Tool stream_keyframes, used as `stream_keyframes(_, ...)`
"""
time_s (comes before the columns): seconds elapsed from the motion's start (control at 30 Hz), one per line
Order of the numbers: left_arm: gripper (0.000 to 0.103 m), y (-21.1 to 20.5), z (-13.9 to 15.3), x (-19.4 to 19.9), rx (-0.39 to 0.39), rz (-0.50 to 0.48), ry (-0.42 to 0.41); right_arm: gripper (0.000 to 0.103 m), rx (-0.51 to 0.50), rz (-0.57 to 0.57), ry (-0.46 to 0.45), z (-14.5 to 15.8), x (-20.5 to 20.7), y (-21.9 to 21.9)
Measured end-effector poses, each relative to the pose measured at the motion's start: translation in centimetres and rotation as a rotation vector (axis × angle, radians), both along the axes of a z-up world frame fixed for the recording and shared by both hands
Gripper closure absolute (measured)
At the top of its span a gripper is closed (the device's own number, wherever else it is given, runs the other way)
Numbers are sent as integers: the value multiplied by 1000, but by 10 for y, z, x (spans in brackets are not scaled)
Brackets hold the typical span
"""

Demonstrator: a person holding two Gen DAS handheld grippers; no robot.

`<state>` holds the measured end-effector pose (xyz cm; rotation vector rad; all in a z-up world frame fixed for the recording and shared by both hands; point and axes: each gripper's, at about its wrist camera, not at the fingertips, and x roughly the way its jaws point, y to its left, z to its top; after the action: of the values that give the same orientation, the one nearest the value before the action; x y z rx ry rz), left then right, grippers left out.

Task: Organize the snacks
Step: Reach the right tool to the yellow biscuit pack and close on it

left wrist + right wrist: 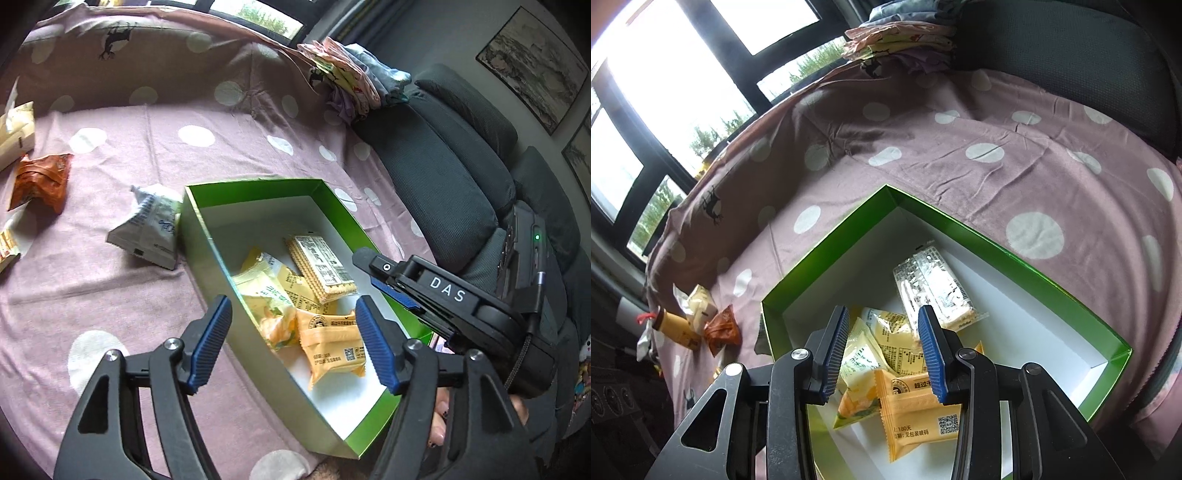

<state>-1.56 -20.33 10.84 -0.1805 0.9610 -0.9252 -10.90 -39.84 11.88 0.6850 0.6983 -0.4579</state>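
Observation:
A green box (251,192) with a white floor lies on the pink spotted sheet (110,280). Inside are a cracker pack (321,266), yellow packets (273,288) and an orange packet (332,347). My left gripper (291,310) hangs open above them, with nothing between its pads. A grey-white packet (147,229) lies against the box's left wall, and an orange-brown packet (40,181) lies further left. My right gripper (882,321) stands narrowly open over the box (827,251), above the orange packet (916,413) and cracker pack (934,288), gripping nothing. Its body (443,291) shows at the box's right rim.
Cream packets (14,129) lie at the sheet's far left, and a capped bottle (674,325) lies beside them. Folded clothes (343,81) are stacked at the back. A dark grey sofa cushion (461,177) borders the right side. A hand (439,417) shows below the right gripper.

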Motion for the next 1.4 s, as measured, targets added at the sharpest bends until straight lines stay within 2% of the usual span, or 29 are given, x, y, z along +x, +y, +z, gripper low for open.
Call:
stream_keyframes(0.2, 21, 80, 9, 9, 20, 176, -32, 57, -53, 26, 13, 6, 8, 16)
stream_keyframes(0.23, 15, 96, 9, 10, 28, 218, -44, 56, -65, 27, 19, 8, 9, 19)
stream_keyframes(0.3, 8, 133, 2, 9, 30, 309, -70, 44, -94, 34, 29, 10, 14, 28)
stream_keyframes(0.33, 6, 151, -5, 10, 34, 360, -75, 41, -106, 42, 29, 11, 16, 33)
stream_keyframes(0.43, 6, 196, -29, 23, 97, 535, -23, 37, -130, 79, 37, 13, 25, 48)
stream_keyframes(0.5, 6, 220, -38, 34, 144, 653, 21, 30, -163, 110, 46, 14, 33, 62)
stream_keyframes(0.57, 6, 241, -36, 39, 173, 750, -5, 29, -172, 178, 27, 15, 42, 79)
stream_keyframes(0.67, 6, 267, -35, 43, 271, 871, -47, 29, -150, 308, 20, 12, 59, 107)
stream_keyframes(0.77, 5, 289, -42, 47, 280, 891, -40, 29, -184, 378, 22, 11, 73, 138)
stream_keyframes(0.83, 5, 299, -51, 54, 265, 884, -1, 28, -183, 436, 19, 9, 83, 159)
stream_keyframes(1.03, 7, 304, -56, 72, 52, 826, 98, 28, -37, 622, 6, 3, 132, 205)
stream_keyframes(1.1, 11, 298, -55, 80, 1, 800, 135, 28, 6, 666, 30, -3, 159, 218)
stream_keyframes(1.17, 22, 289, -56, 91, -20, 772, 170, 28, 38, 706, 79, -13, 187, 229)
stream_keyframes(1.27, 29, 275, -60, 108, -9, 747, 192, 28, 58, 774, 106, -31, 221, 243)
stream_keyframes(1.37, 40, 259, -71, 124, 61, 697, 218, 28, 95, 805, 155, -56, 249, 250)
stream_keyframes(1.4, 40, 255, -75, 128, 83, 694, 235, 28, 106, 805, 174, -64, 255, 252)
